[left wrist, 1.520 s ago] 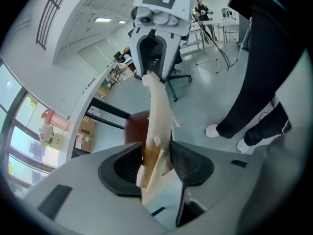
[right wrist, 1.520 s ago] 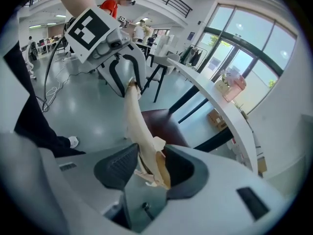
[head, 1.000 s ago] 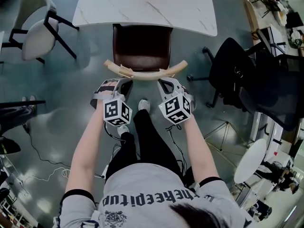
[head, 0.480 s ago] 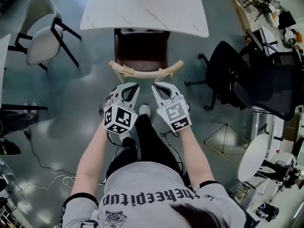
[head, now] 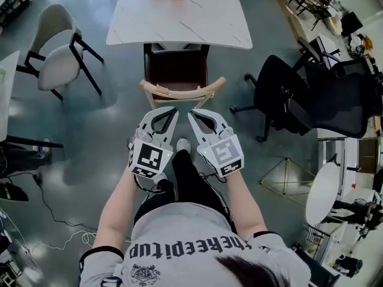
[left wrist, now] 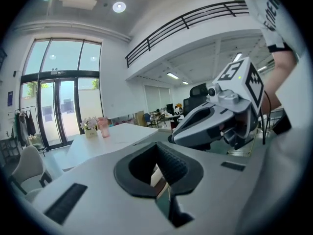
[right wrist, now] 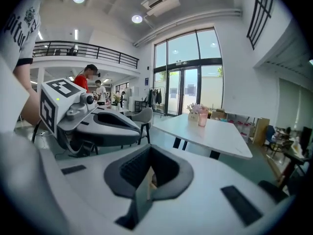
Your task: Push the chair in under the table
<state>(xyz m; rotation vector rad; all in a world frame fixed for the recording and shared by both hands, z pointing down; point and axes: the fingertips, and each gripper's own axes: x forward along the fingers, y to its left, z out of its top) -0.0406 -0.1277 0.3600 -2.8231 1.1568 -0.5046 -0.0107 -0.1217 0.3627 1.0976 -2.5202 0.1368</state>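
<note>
A person stands behind a brown-seated chair whose seat front is tucked under the near edge of a white marble-look surface. Its curved wooden backrest runs left to right, straight ahead of both grippers. The left gripper and right gripper are both closed and empty, held side by side on outstretched forearms. Their tips angle inward, just short of the backrest's middle, about equally near and not touching it.

A glossy grey floor is seen below the jaws, a white chair to their left, black office chairs to their right; tall glazed doors are set far ahead.
</note>
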